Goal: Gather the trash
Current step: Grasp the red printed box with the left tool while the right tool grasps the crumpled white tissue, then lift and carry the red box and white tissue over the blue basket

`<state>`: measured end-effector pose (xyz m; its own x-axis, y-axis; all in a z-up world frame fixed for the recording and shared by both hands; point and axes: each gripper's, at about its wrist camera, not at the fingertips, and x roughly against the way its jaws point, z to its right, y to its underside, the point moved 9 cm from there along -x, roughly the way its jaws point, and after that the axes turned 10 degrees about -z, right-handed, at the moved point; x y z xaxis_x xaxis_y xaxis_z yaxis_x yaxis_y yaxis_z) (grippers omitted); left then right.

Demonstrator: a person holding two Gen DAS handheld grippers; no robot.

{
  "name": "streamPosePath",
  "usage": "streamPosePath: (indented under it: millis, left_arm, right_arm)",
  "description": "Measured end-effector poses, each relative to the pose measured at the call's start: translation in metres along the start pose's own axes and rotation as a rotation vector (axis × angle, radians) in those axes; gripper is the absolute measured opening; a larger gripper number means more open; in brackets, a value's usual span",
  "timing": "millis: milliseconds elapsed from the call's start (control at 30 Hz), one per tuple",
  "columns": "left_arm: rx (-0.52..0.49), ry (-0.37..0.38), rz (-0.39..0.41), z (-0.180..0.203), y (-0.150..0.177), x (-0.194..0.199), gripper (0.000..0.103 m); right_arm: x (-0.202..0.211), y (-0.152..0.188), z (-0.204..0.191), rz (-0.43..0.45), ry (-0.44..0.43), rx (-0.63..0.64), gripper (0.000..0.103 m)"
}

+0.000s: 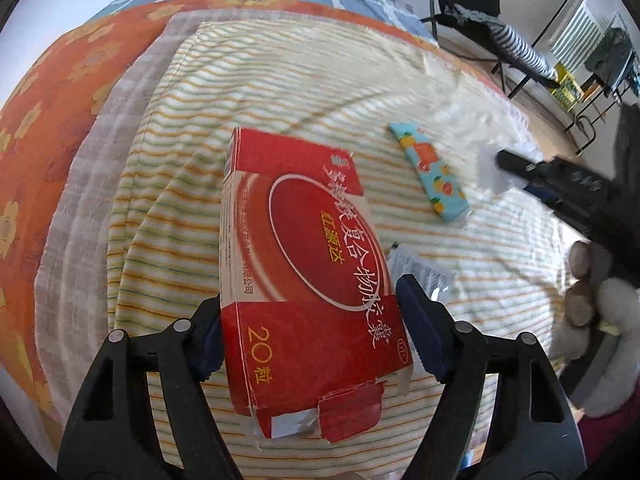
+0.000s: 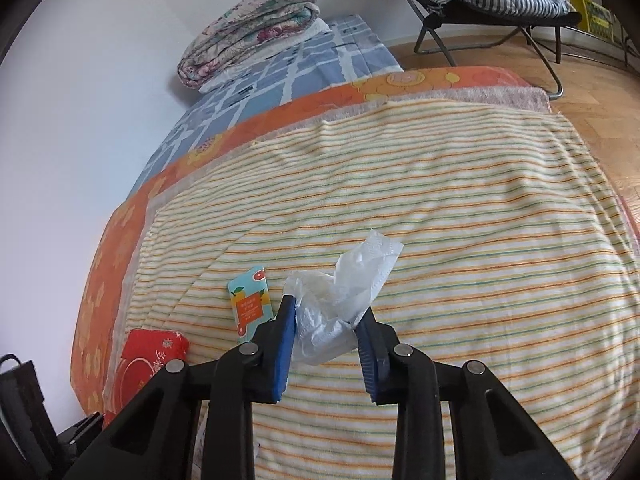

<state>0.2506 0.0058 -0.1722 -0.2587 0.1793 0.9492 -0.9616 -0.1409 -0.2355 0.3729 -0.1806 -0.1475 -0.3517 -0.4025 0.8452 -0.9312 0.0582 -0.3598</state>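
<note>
My left gripper (image 1: 310, 312) is shut on a red medicine box (image 1: 304, 264) with white and yellow Chinese print and a torn flap, held over the striped blanket (image 1: 248, 92). My right gripper (image 2: 325, 318) is shut on a crumpled white tissue (image 2: 348, 284) that sticks up between its blue pads. A small light-blue tissue pack (image 1: 430, 172) with an orange fruit print lies on the blanket; it also shows in the right wrist view (image 2: 250, 300). A small clear wrapper (image 1: 420, 276) lies beside the red box. The red box shows at the lower left of the right wrist view (image 2: 150, 364).
The striped blanket (image 2: 440, 200) covers a bed with an orange flowered sheet (image 1: 52, 140) and a blue checked cover (image 2: 280, 68). A folded quilt (image 2: 248, 28) lies at the head. A black folding chair (image 2: 500, 8) stands on the wooden floor (image 2: 592, 92).
</note>
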Motion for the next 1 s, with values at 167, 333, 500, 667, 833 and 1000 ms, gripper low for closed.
streamPosePath:
  millis: [167, 333, 500, 667, 833, 1000]
  left_arm:
    - [-0.007, -0.048, -0.051, -0.009, 0.006, -0.014, 0.083]
    - [-0.005, -0.120, -0.031, -0.009, -0.003, -0.017, 0.086]
    - [-0.001, -0.160, -0.014, -0.010, -0.017, -0.023, 0.087]
    - [0.025, -0.125, 0.013, -0.015, -0.027, -0.018, 0.086]
    - [0.055, -0.086, 0.054, -0.020, -0.028, 0.002, 0.085]
    - [0.046, -0.054, 0.073, -0.017, -0.021, 0.024, 0.085]
  right_arm:
    - [0.011, 0.005, -0.005, 0.012, 0.003, 0.031, 0.029]
    - [0.017, 0.010, -0.013, 0.011, 0.010, 0.073, 0.029]
    - [0.020, 0.015, -0.018, 0.007, 0.018, 0.105, 0.029]
    - [0.025, 0.021, -0.020, 0.002, 0.026, 0.138, 0.029]
    - [0.037, 0.028, -0.024, 0.007, 0.020, 0.160, 0.029]
    - [0.054, 0.041, -0.033, 0.018, 0.015, 0.193, 0.029]
